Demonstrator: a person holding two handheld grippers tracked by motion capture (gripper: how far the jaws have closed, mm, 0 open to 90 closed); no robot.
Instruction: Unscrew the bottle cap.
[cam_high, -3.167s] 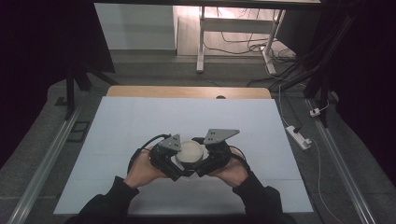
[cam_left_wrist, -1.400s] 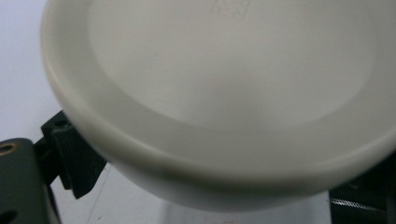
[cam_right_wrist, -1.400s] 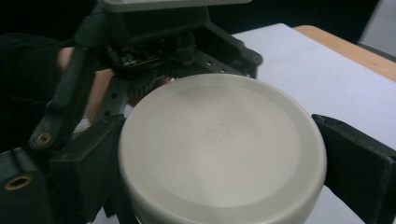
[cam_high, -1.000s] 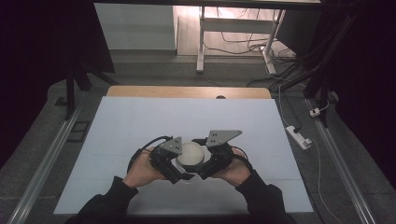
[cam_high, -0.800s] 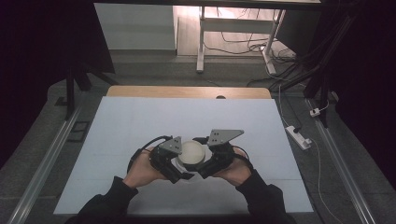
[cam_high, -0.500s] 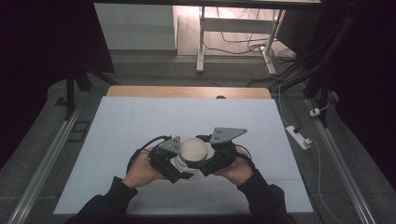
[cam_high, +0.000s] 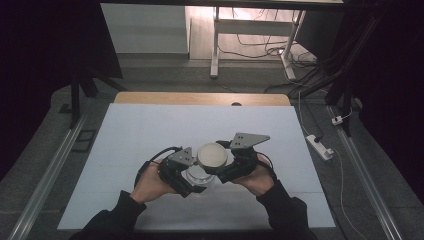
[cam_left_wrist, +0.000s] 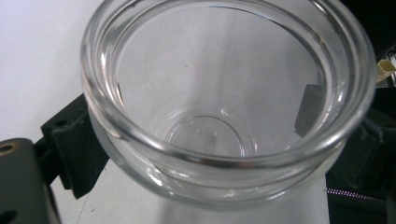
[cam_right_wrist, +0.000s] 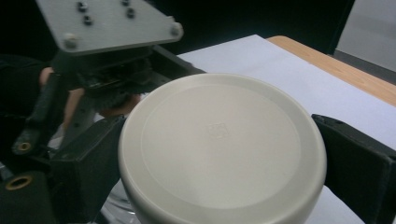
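A clear glass jar (cam_high: 197, 175) stands on the white table sheet (cam_high: 150, 130), its mouth uncovered in the left gripper view (cam_left_wrist: 224, 154). My left gripper (cam_high: 189, 181) is shut on the jar, one black jaw on each side of its wall. A round cream lid (cam_high: 212, 155) hovers just above and to the right of the jar. My right gripper (cam_high: 221, 164) is shut on the lid (cam_right_wrist: 219, 144), whose flat top faces the camera between the two black jaws. The left gripper's grey plate (cam_right_wrist: 107, 21) sits close behind the lid.
A wooden strip (cam_high: 200, 98) borders the far edge of the sheet. A white power strip (cam_high: 319, 146) lies on the floor at the right. Metal rails (cam_high: 50, 170) run along both sides. Table legs and cables (cam_high: 250, 45) stand beyond the table.
The lid has drifted slightly up and to the right with my right gripper, off the jar's mouth. My left gripper and the jar have stayed put.
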